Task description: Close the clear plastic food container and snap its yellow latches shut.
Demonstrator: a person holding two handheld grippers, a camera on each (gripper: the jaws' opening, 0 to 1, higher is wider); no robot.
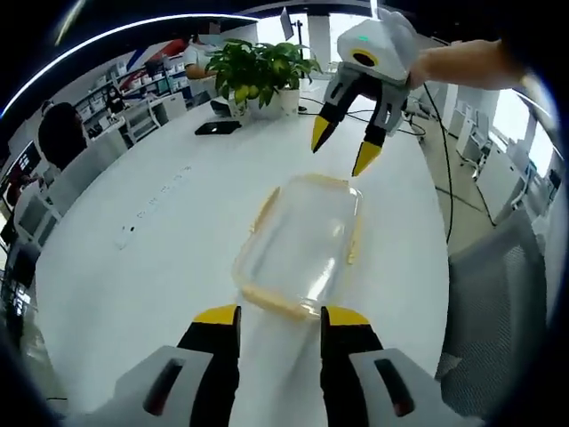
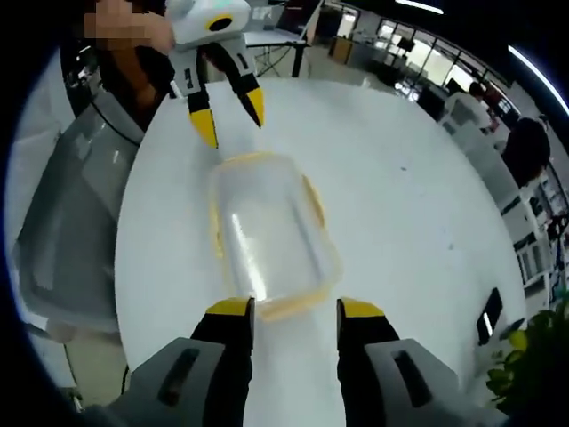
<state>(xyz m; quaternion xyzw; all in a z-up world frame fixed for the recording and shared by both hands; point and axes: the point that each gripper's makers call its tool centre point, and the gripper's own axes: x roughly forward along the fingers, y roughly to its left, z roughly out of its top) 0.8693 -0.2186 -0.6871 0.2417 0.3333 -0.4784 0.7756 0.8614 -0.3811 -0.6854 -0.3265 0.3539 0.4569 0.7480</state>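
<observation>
Plainly both spread wide and empty, left gripper point(image 1: 279, 318) and right gripper point(image 2: 296, 309) at opposite ends of clear container point(image 1: 302, 249)

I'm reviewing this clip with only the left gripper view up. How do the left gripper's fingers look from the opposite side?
Observer: In the right gripper view, the left gripper hangs with its fingers spread. The yellow tips are clear of the clear container, just past its far short end.
Operator: And the right gripper's own fingers?
Observer: The right gripper has them apart, either side of the container's near short end, with nothing clamped.
Operator: Are the latches snapped?
Observer: A yellow latch angles out from one long side, but I cannot tell whether it is snapped.
</observation>
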